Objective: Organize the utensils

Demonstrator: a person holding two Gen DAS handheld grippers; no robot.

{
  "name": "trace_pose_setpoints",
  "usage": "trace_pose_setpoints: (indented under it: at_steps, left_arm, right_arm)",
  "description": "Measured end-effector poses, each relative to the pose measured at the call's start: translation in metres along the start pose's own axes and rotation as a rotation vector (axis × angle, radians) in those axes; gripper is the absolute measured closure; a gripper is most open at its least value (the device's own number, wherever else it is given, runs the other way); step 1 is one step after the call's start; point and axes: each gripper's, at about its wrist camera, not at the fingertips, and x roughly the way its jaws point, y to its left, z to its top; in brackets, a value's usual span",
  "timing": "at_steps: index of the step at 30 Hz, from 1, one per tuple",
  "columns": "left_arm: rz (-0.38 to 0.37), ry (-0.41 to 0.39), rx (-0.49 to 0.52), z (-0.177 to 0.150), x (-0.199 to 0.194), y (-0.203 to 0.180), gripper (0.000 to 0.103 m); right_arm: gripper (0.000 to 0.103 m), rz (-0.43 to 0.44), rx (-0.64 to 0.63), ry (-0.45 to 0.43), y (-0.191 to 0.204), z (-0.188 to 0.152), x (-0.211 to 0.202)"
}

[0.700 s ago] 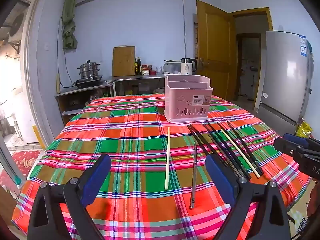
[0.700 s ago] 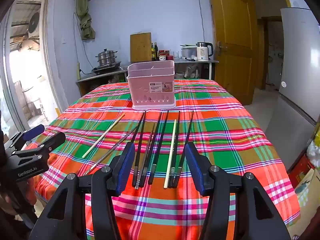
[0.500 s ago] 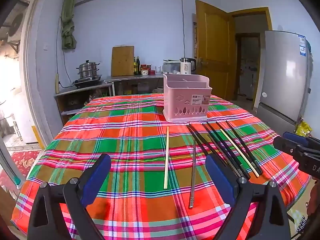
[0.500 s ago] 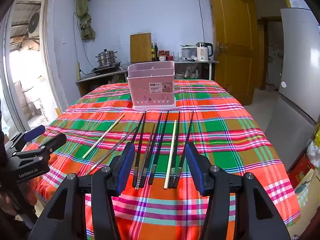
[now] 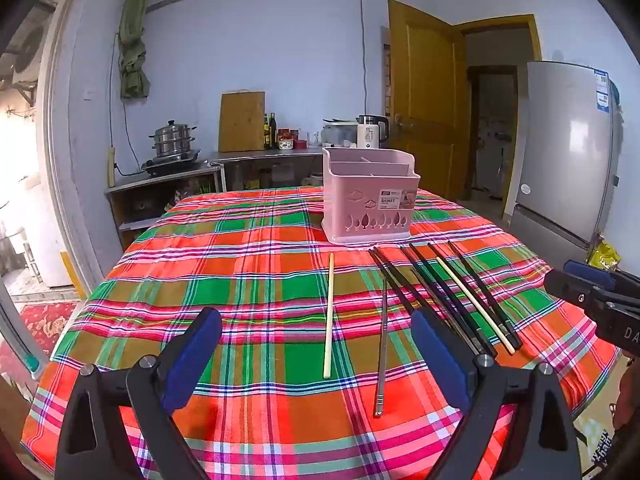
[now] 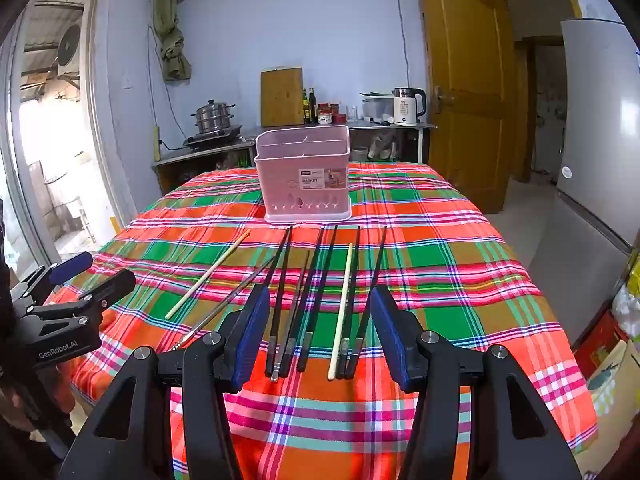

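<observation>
Nothing on the table has shifted since the earlier frames; both of your grippers hover as before, with only a very slight drift in the left view. Left wrist view: your left gripper (image 5: pixel 316 354) is spread wide and pinches nothing. Between its blue pads (image 5: pixel 192 356), on the plaid tablecloth (image 5: pixel 240 280), lie a pale wooden chopstick (image 5: pixel 329 316) and, just to its right, a metal chopstick (image 5: pixel 382 344), well apart from each other and both clear of the pads. The bundle of black chopsticks (image 5: pixel 436 288) fans out beyond the right pad, with a second pale chopstick (image 5: pixel 474 304) among them. The pink utensil basket (image 5: pixel 370 196) stands upright past the far tips. Your right gripper (image 5: pixel 592 292) enters at the right edge. Right wrist view: your right gripper (image 6: pixel 320 332) is also spread, holding nothing. The near ends of the black chopsticks (image 6: pixel 316 292) and one pale chopstick (image 6: pixel 343 308) lie on the cloth between its pads (image 6: pixel 250 332), untouched. The other pale chopstick (image 6: pixel 208 276) and the metal chopstick (image 6: pixel 228 304) lie angled off to the left, outside the gap. The basket (image 6: pixel 304 176) sits beyond, centred. Your left gripper (image 6: pixel 76 288) shows at the left edge.
</observation>
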Motion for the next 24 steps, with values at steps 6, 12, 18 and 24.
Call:
trace_pose_setpoints:
  at_steps: [6,12,18,24]
  left_arm:
    - [-0.001,0.005,-0.005,-0.0002,-0.0006,-0.0001,0.007]
    - [-0.005,0.008,-0.002,-0.0006,-0.0005,-0.0017,0.007]
    - [-0.006,0.011,0.002,-0.0010,-0.0004,-0.0033,0.007]
    - [-0.006,0.010,0.003,-0.0010,-0.0004,-0.0037,0.007]
  right_arm:
    - [0.050,-0.001,-0.001,-0.004,0.0011,-0.0005,-0.0007]
    - [0.050,0.000,-0.002,-0.004,0.0000,0.0002,-0.0011]
    - [0.050,-0.002,-0.004,-0.004,0.0010,-0.0006,-0.0021]
    - [0.050,-0.004,-0.002,-0.002,0.0026,0.0001,-0.0022]
